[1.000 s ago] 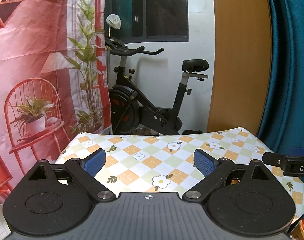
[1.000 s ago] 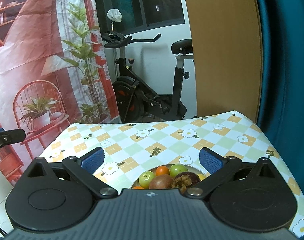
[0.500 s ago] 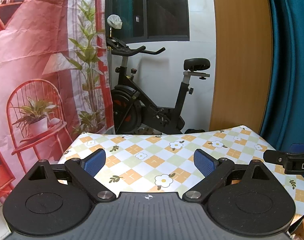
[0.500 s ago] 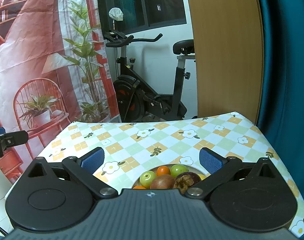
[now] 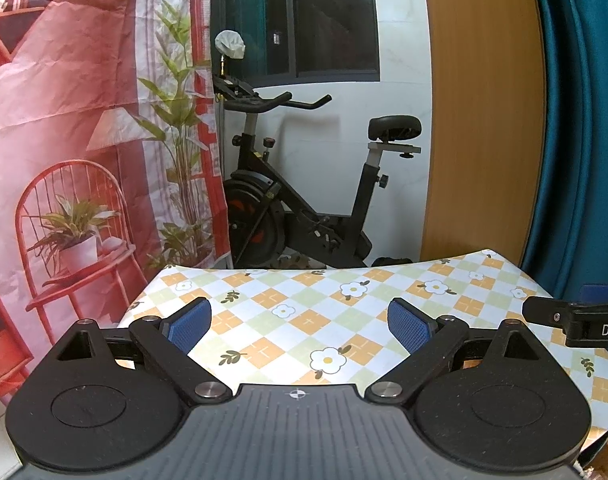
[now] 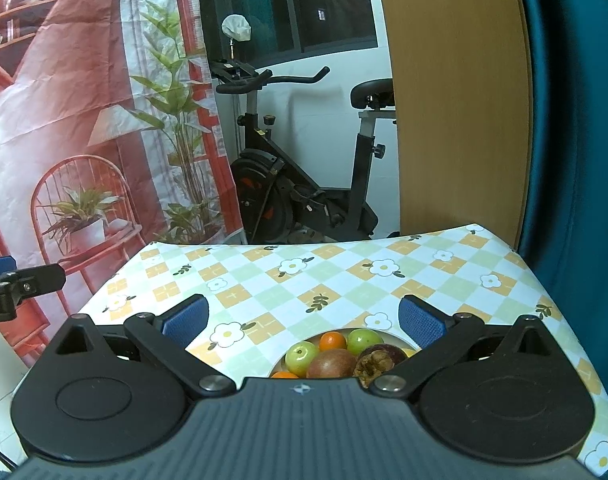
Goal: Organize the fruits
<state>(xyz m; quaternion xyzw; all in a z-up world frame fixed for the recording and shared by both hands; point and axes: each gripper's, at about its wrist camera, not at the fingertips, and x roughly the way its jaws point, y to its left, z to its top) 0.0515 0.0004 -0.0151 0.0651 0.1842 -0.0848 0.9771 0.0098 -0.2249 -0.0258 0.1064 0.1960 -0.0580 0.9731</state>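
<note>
Right gripper (image 6: 302,318) jaws spread wide, empty, hovering above a bowl (image 6: 396,335) of fruit on the table (image 6: 344,272). The bowl lies directly below and between the blue pads (image 6: 186,320), close to the gripper body. Visible: two green apples (image 6: 300,356), an orange (image 6: 333,340), a reddish-brown fruit (image 6: 331,363), a dark mangosteen (image 6: 380,358). Near half of the bowl is hidden by the gripper body; an orange sliver at its left edge cannot be identified

Left gripper (image 5: 300,322) jaws also spread, empty, over bare tablecloth; no fruit in its view. Right gripper's finger tip enters at far right, cut off

Versus 0.5 s ago: both views nearly unchanged, only slight drift; spread unchanged
</note>
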